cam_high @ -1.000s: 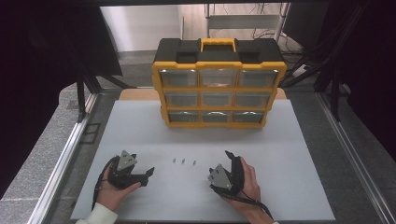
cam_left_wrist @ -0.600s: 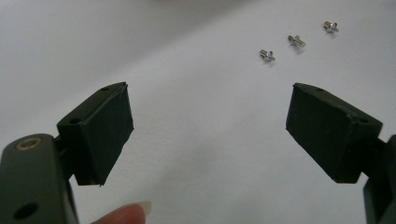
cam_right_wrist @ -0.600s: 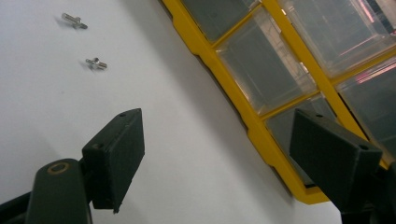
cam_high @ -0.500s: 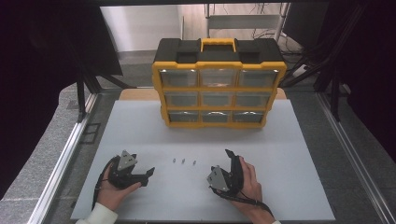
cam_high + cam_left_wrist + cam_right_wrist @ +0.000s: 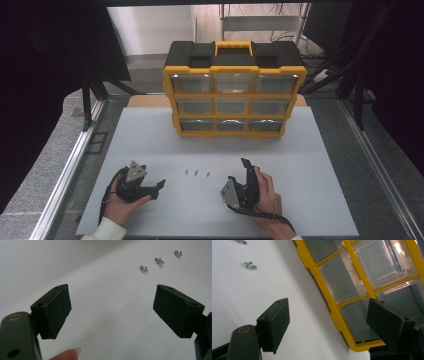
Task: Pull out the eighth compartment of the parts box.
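Three small silver screws (image 5: pixel 196 173) lie in a row on the white table top, between my two grippers. In the left gripper view they (image 5: pixel 159 260) sit ahead to the upper right. My left gripper (image 5: pixel 160 184) rests low on the table in a hand, open, with nothing between its fingers (image 5: pixel 111 292). My right gripper (image 5: pixel 239 171) is held tilted on its side, also open and holding nothing (image 5: pixel 327 305). It looks toward the yellow and black drawer organizer (image 5: pixel 342 280), with one screw (image 5: pixel 250 264) off to its upper left.
The organizer (image 5: pixel 233 95) stands upright at the back middle of the table with its clear drawers shut and a yellow handle on top. The white table top (image 5: pixel 310 165) ends in metal rails at left and right. A person's fingertip (image 5: pixel 67 355) shows under the left gripper.
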Demonstrator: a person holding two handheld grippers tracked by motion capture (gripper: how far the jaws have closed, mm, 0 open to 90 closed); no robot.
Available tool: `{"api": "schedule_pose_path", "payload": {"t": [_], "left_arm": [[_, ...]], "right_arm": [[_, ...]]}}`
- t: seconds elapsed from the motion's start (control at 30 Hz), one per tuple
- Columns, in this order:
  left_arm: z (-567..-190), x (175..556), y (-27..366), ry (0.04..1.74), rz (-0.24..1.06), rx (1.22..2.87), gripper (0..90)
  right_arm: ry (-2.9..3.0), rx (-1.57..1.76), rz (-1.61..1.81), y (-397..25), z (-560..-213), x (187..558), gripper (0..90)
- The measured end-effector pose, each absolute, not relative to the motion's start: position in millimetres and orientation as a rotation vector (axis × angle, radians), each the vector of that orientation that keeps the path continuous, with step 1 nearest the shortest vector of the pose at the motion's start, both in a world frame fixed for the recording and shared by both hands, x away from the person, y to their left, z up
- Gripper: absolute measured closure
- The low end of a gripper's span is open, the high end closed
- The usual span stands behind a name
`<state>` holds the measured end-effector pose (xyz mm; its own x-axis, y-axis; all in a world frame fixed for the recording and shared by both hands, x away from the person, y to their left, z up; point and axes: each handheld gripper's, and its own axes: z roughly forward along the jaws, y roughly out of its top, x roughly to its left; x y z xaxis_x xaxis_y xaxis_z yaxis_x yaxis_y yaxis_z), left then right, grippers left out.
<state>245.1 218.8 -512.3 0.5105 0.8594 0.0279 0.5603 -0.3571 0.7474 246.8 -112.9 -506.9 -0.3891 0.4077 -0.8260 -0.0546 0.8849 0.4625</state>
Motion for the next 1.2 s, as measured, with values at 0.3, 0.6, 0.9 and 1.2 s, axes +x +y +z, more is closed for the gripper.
{"api": "schedule_pose_path", "payload": {"t": [0.3,0.6,0.9,1.2], "left_arm": [[-512.6,245.3,218.5,1.156,0.553,2.063,15.3],[-512.6,245.5,218.1,1.157,0.554,2.064,15.2],[-513.0,245.8,218.0,1.159,0.553,2.063,15.3],[-513.1,246.2,218.2,1.157,0.551,2.063,15.3]], "right_arm": [[1.876,0.201,0.443,-110.8,-508.0,248.1,18.7],[1.842,0.171,0.415,-109.9,-508.5,251.1,18.6],[1.827,0.168,0.401,-108.6,-507.5,259.7,18.7],[1.818,0.182,0.397,-106.3,-505.7,272.3,18.7]]}}
